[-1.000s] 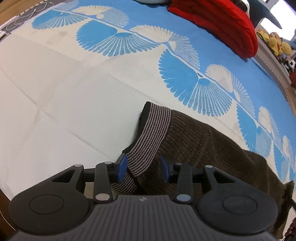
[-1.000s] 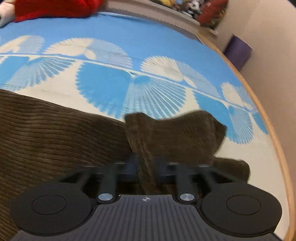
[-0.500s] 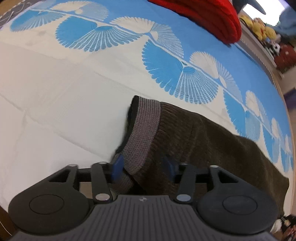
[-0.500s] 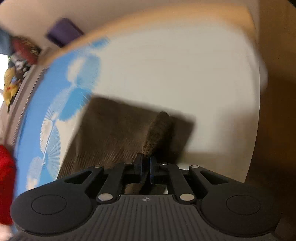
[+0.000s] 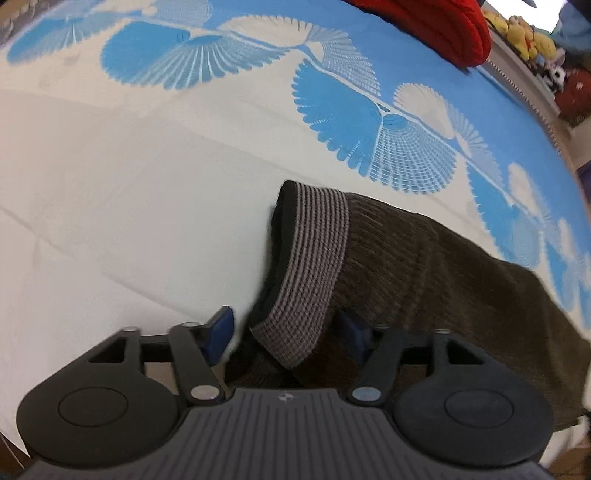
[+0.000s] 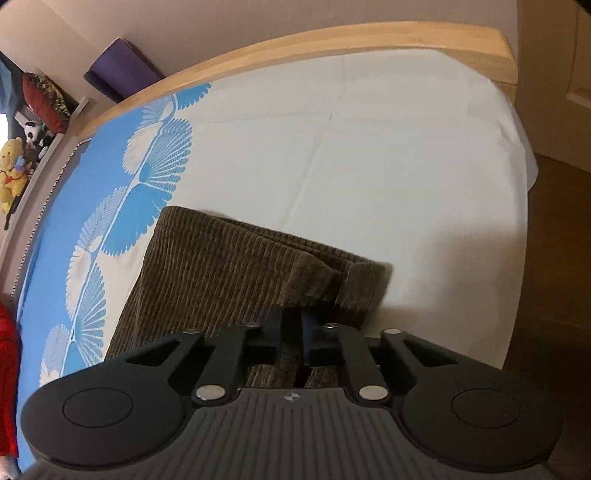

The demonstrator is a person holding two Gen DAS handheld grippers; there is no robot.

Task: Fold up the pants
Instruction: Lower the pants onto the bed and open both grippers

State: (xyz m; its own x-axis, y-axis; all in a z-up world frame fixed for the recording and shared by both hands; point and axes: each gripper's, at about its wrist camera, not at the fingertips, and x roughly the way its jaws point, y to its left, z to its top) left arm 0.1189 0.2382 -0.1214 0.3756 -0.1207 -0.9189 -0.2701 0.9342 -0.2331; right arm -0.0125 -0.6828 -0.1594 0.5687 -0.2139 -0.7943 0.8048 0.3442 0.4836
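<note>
Brown corduroy pants (image 5: 443, 273) lie on a bed sheet, with a grey ribbed waistband (image 5: 314, 266) at their left end. My left gripper (image 5: 286, 332) is open, its blue pads either side of the waistband's near corner without pinching it. In the right wrist view the pants' leg end (image 6: 229, 273) lies on the white part of the sheet. My right gripper (image 6: 291, 325) is shut on a raised fold of the leg hem (image 6: 314, 280).
The sheet (image 5: 129, 206) is white with blue fan patterns (image 5: 388, 133). A red blanket (image 5: 436, 26) lies at the far side. Plush toys (image 5: 524, 33) sit on a shelf. A wooden bed frame (image 6: 332, 44) and a purple block (image 6: 122, 70) are beyond the bed's end.
My left gripper has opened wider and let go of the waistband. My right gripper has swung round to the bed's end, still pinching the leg hem.
</note>
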